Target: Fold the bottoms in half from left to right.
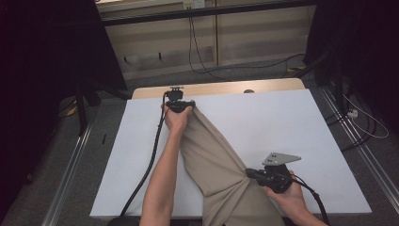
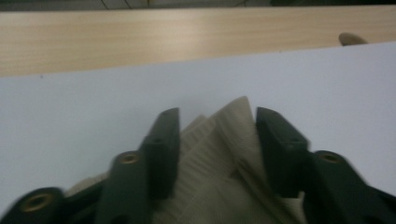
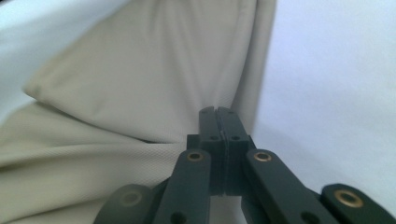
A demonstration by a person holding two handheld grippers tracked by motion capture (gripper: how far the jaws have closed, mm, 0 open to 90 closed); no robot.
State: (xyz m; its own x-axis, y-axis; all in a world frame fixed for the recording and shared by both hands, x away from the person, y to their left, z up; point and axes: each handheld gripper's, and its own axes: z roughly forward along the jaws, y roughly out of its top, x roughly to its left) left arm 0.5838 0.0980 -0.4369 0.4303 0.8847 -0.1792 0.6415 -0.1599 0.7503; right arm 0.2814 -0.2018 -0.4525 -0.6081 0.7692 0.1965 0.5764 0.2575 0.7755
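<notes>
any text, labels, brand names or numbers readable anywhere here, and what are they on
None can be read.
The beige cloth is plain, with no tag or print in sight.
The white table cover carries no marks.
The left gripper and right gripper show black fingers and brass rivets, no lettering.
The grey plate on the right gripper is blank at this size.

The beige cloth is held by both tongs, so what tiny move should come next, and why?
Probably draw the right tongs toward the table's right edge. The beige cloth lies bunched in a narrow diagonal band on the white sheet. The left tongs hold its far end gathered between part-open jaws, so pulling sideways should spread it flat.
</notes>
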